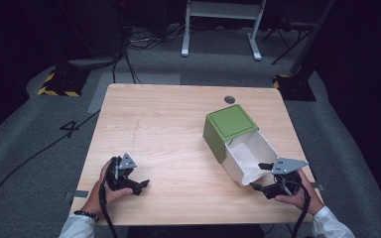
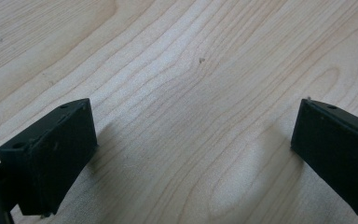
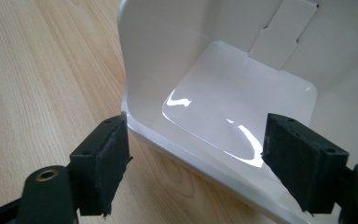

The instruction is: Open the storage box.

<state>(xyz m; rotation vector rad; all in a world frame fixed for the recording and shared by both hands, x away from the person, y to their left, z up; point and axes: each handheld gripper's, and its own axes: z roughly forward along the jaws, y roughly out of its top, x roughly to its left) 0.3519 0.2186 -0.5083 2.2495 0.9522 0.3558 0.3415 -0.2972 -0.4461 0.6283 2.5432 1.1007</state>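
Both tongs agape, empty: left tongs (image 1: pixel 138 184), right tongs (image 1: pixel 258 175); pale wood table (image 1: pixel 168 124), dark room.

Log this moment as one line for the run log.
left gripper: open, over bare table | right gripper: open, at open end of white drawer | green sleeve: drawer partly out

High view: fixed above the near edge, facing forward and down over the whole wooden table (image 1: pixel 168 129). Left gripper view: close above bare wood (image 2: pixel 191 93), angled down. Right gripper view: close, aimed into the white box (image 3: pixel 242 102), also seen from above (image 1: pixel 250 156).
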